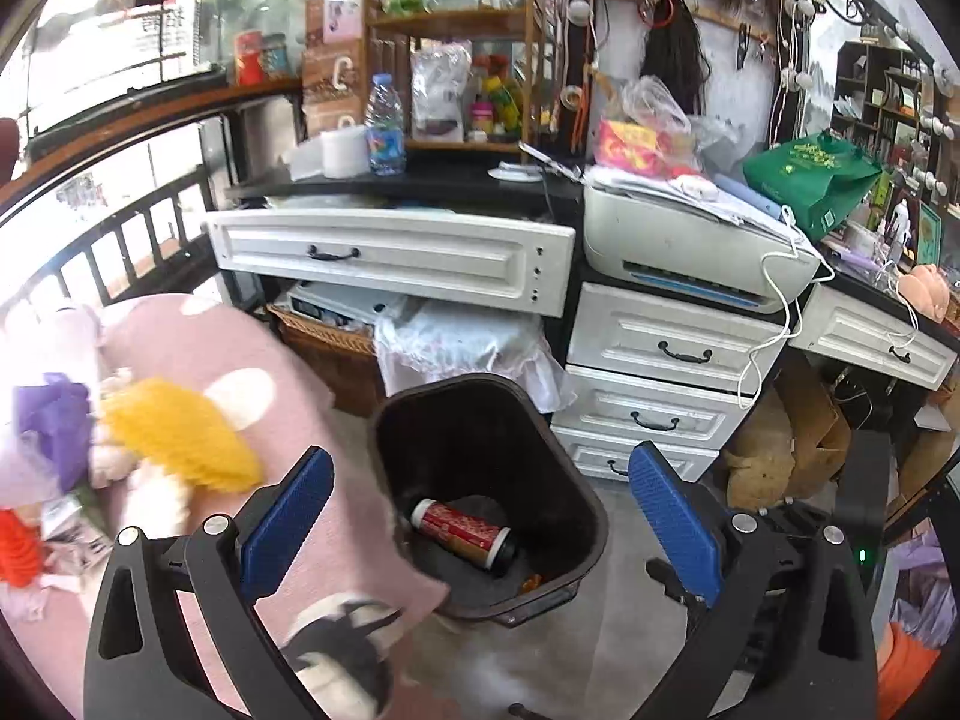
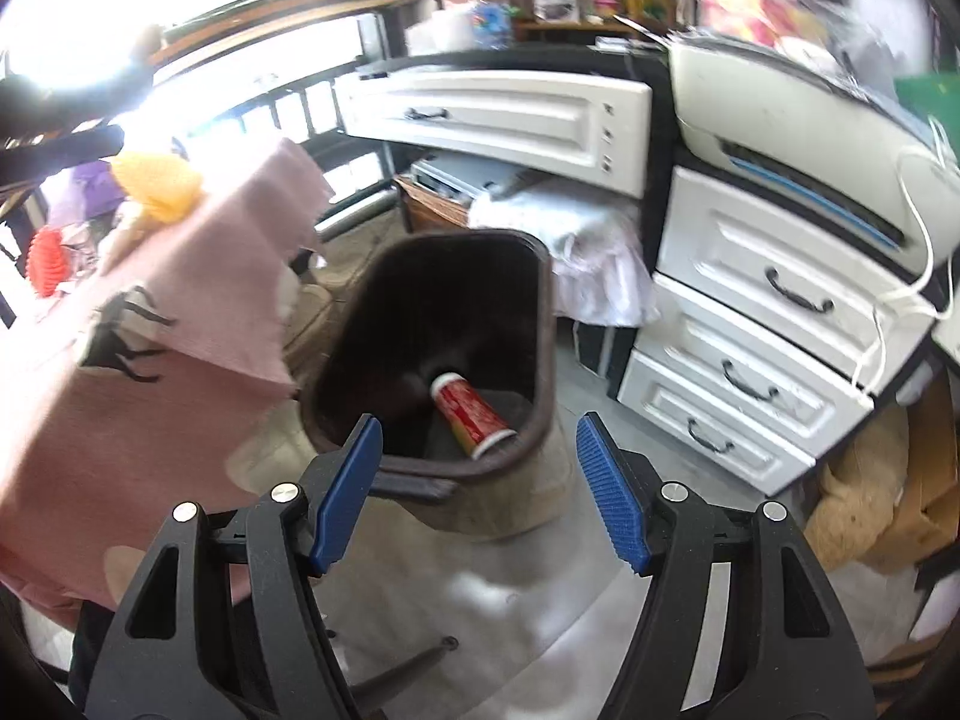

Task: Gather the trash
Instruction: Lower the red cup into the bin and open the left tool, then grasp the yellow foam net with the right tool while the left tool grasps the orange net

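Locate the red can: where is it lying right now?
In both wrist views the red can lies on its side at the bottom of the dark bin, on the floor between the pink blanket and the white drawers.

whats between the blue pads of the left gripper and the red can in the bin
Only the dark brown plastic bin's near rim and open air, in the left wrist view; the red cylindrical can lies on its floor.

Black tool (image 1: 480, 516) frames, ribbed blue pads (image 1: 288, 522) (silver screws)
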`<state>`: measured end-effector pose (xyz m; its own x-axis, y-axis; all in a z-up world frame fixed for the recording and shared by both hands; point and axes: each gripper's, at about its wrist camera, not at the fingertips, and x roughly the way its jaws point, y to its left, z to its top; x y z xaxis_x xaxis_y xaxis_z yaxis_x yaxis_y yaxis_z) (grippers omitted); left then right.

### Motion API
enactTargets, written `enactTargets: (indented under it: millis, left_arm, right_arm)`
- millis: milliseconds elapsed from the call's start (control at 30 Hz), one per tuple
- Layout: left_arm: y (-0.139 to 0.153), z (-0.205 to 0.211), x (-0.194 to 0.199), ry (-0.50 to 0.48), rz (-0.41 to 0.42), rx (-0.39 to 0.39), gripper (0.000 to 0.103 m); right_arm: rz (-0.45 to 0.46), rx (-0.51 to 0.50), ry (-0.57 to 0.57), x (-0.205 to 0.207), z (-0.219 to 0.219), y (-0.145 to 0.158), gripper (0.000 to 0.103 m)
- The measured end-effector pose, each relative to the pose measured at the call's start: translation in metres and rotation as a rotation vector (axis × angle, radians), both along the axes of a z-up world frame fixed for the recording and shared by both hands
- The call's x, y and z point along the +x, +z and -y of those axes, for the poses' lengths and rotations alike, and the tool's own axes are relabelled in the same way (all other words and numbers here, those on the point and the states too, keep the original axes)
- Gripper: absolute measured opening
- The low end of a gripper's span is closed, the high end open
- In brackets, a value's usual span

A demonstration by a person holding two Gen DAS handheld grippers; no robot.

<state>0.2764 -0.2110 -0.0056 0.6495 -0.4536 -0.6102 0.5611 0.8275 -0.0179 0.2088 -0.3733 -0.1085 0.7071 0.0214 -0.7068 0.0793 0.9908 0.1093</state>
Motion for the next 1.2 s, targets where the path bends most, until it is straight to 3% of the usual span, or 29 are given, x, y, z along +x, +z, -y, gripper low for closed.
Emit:
enactTargets:
  millis: [333,500,733,1067,1200]
  left_arm:
    - [0.014,-0.115,-0.034,0.203,0.099,0.005,0.097]
    - [0.008,-0.173,-0.039,0.341,0.113,0.044,0.097]
    - [-0.004,-0.238,-0.035,0.478,0.07,0.074,0.097]
    - [-0.012,-0.283,-0.034,0.519,0.03,0.051,0.097]
    - [-0.015,-0.293,-0.028,0.52,0.003,0.035,0.097]
  right_arm:
    - [0.104,-0.004,0.189,0.016,-0.074,0.049,0.067]
    - [0.141,-0.034,0.288,0.034,-0.121,0.069,0.067]
    - [0.187,-0.048,0.39,0.067,-0.184,0.096,0.067]
    - [0.164,-0.064,0.391,0.133,-0.227,0.101,0.067]
    - [0.136,-0.087,0.369,0.154,-0.231,0.094,0.06]
